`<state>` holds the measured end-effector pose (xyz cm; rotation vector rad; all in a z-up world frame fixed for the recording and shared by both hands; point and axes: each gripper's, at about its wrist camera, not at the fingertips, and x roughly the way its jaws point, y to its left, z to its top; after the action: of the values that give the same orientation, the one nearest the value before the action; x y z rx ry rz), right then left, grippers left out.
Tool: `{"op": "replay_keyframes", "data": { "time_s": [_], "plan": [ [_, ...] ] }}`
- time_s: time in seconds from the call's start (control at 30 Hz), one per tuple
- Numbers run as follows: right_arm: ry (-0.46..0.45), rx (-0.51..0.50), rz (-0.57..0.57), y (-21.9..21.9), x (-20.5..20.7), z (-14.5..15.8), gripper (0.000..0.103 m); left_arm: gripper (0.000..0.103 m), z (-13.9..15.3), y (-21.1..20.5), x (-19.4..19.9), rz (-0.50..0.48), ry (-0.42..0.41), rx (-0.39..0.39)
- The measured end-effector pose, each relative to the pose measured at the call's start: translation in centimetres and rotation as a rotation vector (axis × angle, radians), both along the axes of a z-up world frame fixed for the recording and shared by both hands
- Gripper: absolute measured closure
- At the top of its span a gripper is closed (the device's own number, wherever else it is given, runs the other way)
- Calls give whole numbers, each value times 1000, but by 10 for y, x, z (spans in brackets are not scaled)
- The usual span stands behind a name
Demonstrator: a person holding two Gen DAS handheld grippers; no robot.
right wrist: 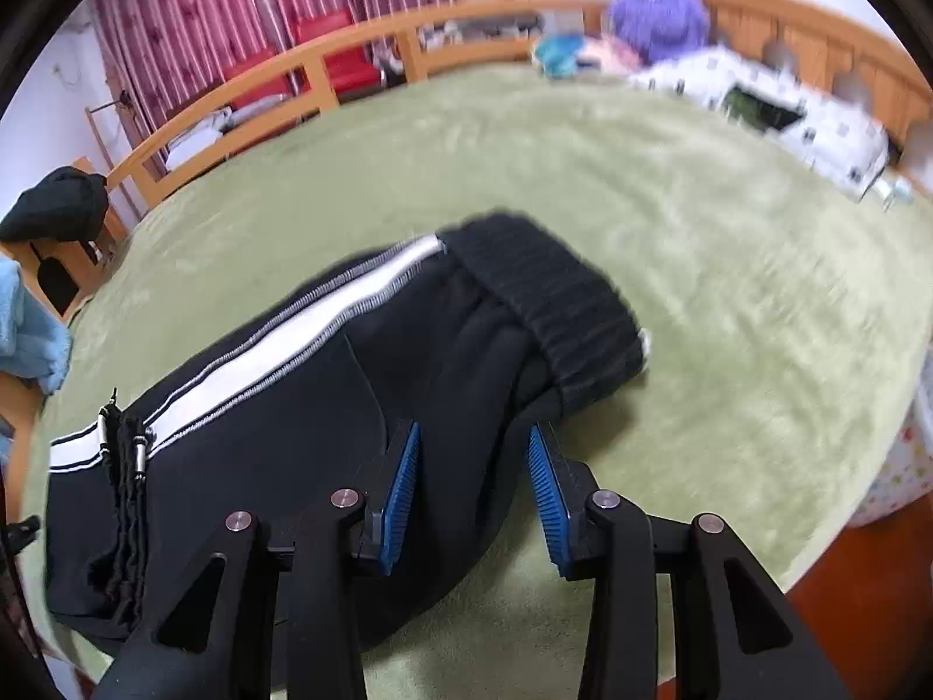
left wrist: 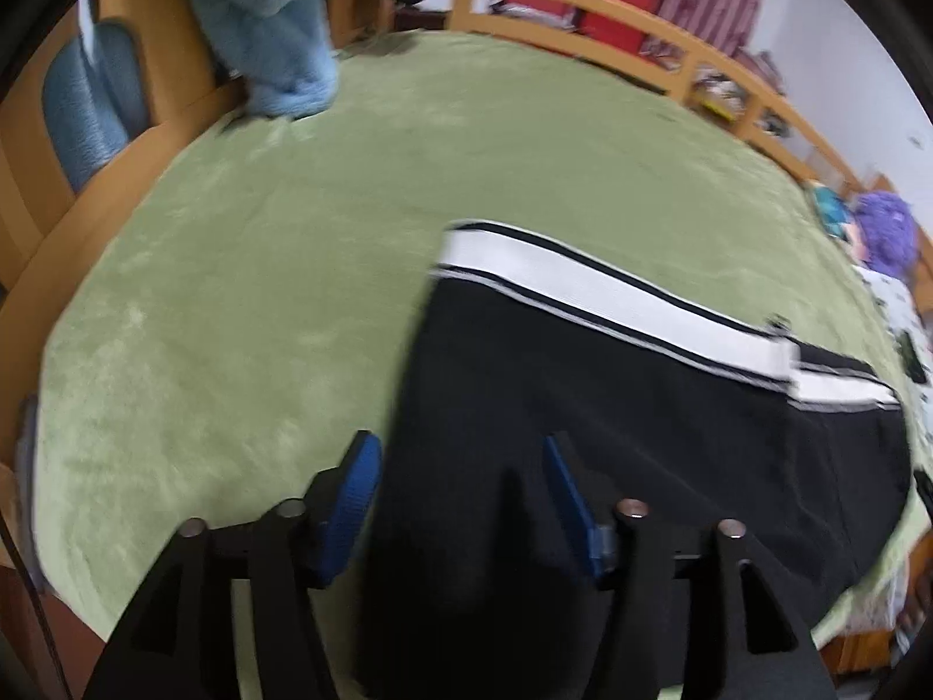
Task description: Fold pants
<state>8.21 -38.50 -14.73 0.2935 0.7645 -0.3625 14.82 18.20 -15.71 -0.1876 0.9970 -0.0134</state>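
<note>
The pants (left wrist: 612,408), black with a white side stripe (left wrist: 583,286), lie folded on the green blanket (left wrist: 262,291) that covers the bed. The bed is bounded by a wooden rail (left wrist: 641,41). In the right wrist view the ribbed cuff (right wrist: 554,297) rests on top of the folded bundle, and the drawstring (right wrist: 125,466) hangs over the fabric at the left end.

Left tongs (left wrist: 460,466): jaws parted, blue pads clear of the cloth on both sides. The left edge of the pants runs between them; nothing is gripped.

Right tongs (right wrist: 472,466): jaws parted, with a fold of black fabric lying between the pads. The pads do not press on it; nothing is gripped.

Other items noted: a light blue towel (left wrist: 274,29) draped at the far left of the bed frame, a purple plush (right wrist: 659,17) near the headboard, a patterned white pillow (right wrist: 787,111) beside it, and red curtains (right wrist: 192,17) behind the rail. Both views are somewhat blurred.
</note>
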Motion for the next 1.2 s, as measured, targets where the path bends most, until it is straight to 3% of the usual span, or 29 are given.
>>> {"op": "replay_keyframes", "data": {
  "time_s": [0.1, 0.2, 0.3, 0.4, 0.5, 0.63, 0.77, 0.9, 0.97, 1.03, 1.07, 1.1, 1.2],
  "plan": [
    [-63, -39, 44, 9, -7, 9, 61, 37, -11, -18, -14, -73, 25, -70],
    [-76, -24, 103, 13, 2, 1, 49, 38, -37, -28, -24, -55, 65, -18],
    [26, -20, 122, 17, 17, -34, 49, 37, -38, -39, -36, -52, 33, 57],
    [103, -17, 104, 12, 25, -61, 49, 37, -30, -38, -41, -46, 51, 48],
    [113, -78, 133, 27, 22, -51, 49, 37, -20, -29, -51, -25, 51, -6],
    [23, 28, 216, 49, 18, -26, 49, 37, -14, -14, -64, 17, 7, -38],
    [-24, 162, 370, 98, 26, -12, 49, 37, -15, -4, -65, 40, 0, -46],
    [-29, 309, 621, 183, 33, -14, 49, 37, -19, 9, -64, 69, 15, -110],
    [-4, 321, 720, 219, 32, -21, 49, 37, -19, 12, -66, 78, 8, -135],
    [46, 257, 778, 256, 30, -36, 49, 37, -21, 14, -66, 81, 8, -152],
    [79, 226, 780, 268, 28, -43, 60, 37, -21, 15, -66, 80, 10, -157],
    [121, 169, 770, 277, 26, -52, 87, 37, -21, 15, -67, 82, 9, -160],
    [123, 134, 868, 281, 8, -50, 88, 37, -20, 19, -70, 88, -12, -178]
  ]
}}
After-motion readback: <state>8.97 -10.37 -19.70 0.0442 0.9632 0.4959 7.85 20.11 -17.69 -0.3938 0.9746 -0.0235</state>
